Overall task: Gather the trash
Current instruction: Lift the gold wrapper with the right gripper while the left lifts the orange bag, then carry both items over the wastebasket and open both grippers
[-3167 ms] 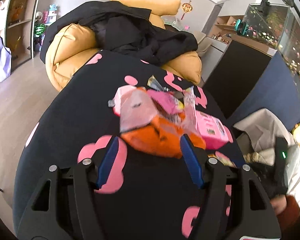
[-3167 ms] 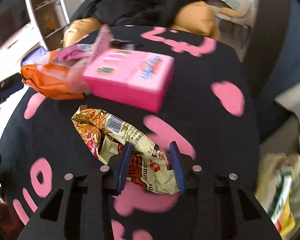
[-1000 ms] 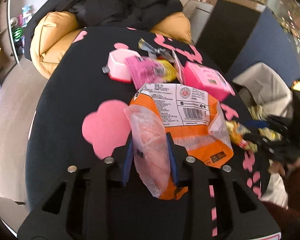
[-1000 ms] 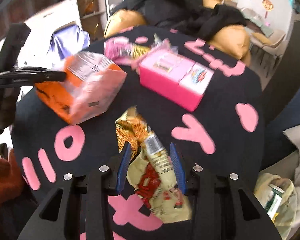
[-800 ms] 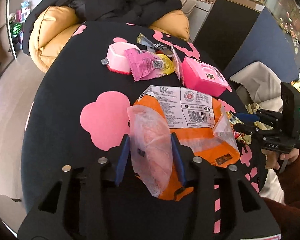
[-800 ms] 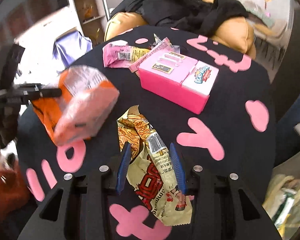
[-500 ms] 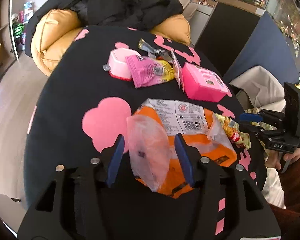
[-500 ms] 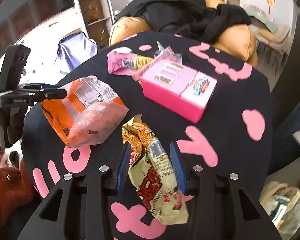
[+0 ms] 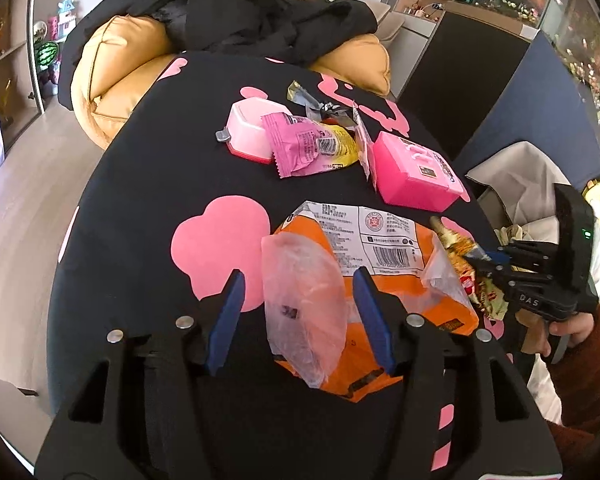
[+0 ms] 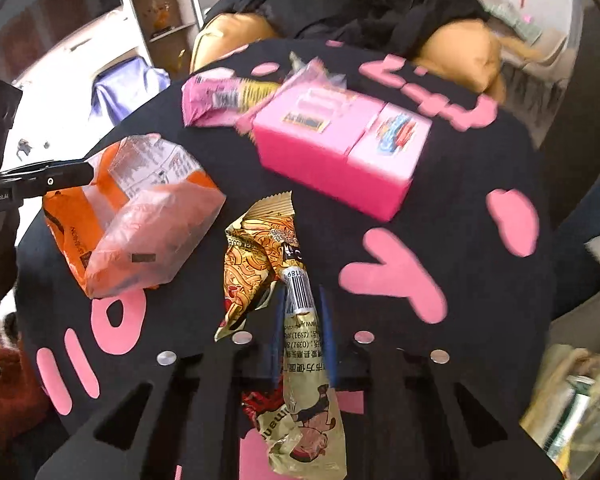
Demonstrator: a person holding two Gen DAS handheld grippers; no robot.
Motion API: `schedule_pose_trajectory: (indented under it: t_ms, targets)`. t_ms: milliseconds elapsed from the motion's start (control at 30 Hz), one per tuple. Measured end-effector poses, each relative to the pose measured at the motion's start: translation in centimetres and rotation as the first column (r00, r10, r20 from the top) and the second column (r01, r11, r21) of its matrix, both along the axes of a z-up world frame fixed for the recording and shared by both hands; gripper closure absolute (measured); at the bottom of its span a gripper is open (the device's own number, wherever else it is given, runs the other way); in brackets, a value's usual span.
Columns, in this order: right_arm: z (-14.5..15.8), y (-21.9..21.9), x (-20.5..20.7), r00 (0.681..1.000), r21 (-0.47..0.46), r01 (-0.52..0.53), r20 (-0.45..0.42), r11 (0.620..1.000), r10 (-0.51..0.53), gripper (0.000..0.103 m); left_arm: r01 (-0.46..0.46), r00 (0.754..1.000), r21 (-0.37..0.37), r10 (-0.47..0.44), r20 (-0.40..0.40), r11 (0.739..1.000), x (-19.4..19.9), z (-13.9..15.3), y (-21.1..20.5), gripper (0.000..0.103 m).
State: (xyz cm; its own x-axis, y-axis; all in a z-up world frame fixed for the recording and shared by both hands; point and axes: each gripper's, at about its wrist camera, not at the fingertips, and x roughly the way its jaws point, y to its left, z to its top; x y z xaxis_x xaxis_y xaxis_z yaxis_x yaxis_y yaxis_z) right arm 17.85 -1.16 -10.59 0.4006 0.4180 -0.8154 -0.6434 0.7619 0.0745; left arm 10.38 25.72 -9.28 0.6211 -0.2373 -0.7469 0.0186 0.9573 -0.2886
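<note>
The left gripper (image 9: pixel 300 316) is standing with its jaws apart, having just been opening; the orange snack bag (image 9: pixel 374 276) is lying between the blue pads, which are clear of it on both sides, so it is resting loose on the black cloth with pink shapes (image 9: pixel 140 184). The right gripper (image 10: pixel 303 332) has just been closing and is pinching the yellow noodle wrapper (image 10: pixel 296 344), pads narrow and pressing the crumpled foil. In the left wrist view this wrapper (image 9: pixel 472 276) is sitting at 3 o'clock of the orange bag, just beside it, with the right gripper (image 9: pixel 488 258) clamped on it and a hand (image 9: pixel 568 328) in a rust-red sleeve behind. At 12 o'clock of the orange bag are lying a pink box (image 9: pixel 414 174), a pink sachet (image 9: pixel 304 144) and a small white-and-pink tub (image 9: pixel 252 132), clustered and touching. A tan armchair (image 9: pixel 112 60) draped with black clothing is standing beyond the table.
</note>
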Motion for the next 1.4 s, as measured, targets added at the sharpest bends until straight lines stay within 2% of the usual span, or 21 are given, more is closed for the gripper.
schedule_pose_trajectory:
  t_ms: [133,233,267,433,500,533,633,800,967,1100,1233,1333,1400]
  targets:
    - [2.5,-1.3,-1.0,0.997,0.071,0.058,0.042,0.996,-0.061,0.087,-0.001,1.0,0.016,0.001,0.009,1.0,0.1,0.4,-0.3,0.05]
    - [3.9,-2.4,-1.5,0.993,0.105,0.09,0.061,0.99,-0.097,0.087,-0.016,1.0,0.085,0.017,-0.006,0.996,0.5,0.3,-1.0,0.05]
    - [4.2,-2.7,-1.6,0.992,0.105,0.096,0.067,0.99,-0.103,0.087,-0.019,1.0,0.116,0.021,-0.016,0.993,0.8,0.2,-1.4,0.05]
    - [4.8,-3.8,-2.7,0.985,0.081,0.112,0.12,0.99,-0.122,0.087,-0.015,0.999,0.163,0.023,-0.046,0.986,1.6,-0.5,-2.4,0.05]
    - [4.8,-4.6,-3.1,0.983,0.087,0.122,0.127,0.989,-0.132,0.087,-0.027,0.998,0.208,0.038,-0.048,0.978,1.9,-0.9,-2.9,0.05]
    - [4.9,-5.0,-3.2,0.982,0.091,0.127,0.13,0.988,-0.138,0.087,-0.026,0.998,0.207,0.036,-0.045,0.978,2.0,-1.0,-3.0,0.061]
    - [5.3,-6.4,-3.6,0.976,0.108,0.151,0.144,0.983,-0.166,0.087,-0.034,0.999,0.209,0.039,-0.022,0.977,2.0,-0.3,-3.6,0.079]
    - [7.2,-9.8,-4.4,0.951,0.156,0.207,0.202,0.966,-0.236,0.087,-0.02,0.995,0.18,0.001,0.104,0.983,1.9,4.7,-6.2,0.082]
    - [10.0,-14.5,-6.3,0.9,0.188,0.27,0.3,0.944,-0.317,0.087,0.039,0.969,0.131,-0.07,0.236,0.991,2.6,10.5,-11.0,0.082]
    - [11.8,-19.9,-7.3,0.844,0.183,0.366,0.349,0.913,-0.408,0.087,0.156,0.949,0.06,-0.166,0.266,0.986,4.0,13.5,-16.8,0.081]
    - [13.1,-26.0,-8.5,0.773,0.188,0.481,0.37,0.856,-0.516,0.087,0.289,0.921,0.049,-0.292,0.257,0.956,5.0,14.2,-23.9,0.081]
    - [13.6,-30.3,-9.8,0.711,0.196,0.563,0.381,0.803,-0.591,0.087,0.38,0.899,0.052,-0.382,0.215,0.924,5.9,13.1,-29.5,0.081]
    - [13.8,-32.8,-10.7,0.671,0.212,0.603,0.386,0.769,-0.633,0.087,0.433,0.881,0.082,-0.441,0.172,0.898,6.4,11.6,-33.2,0.081]
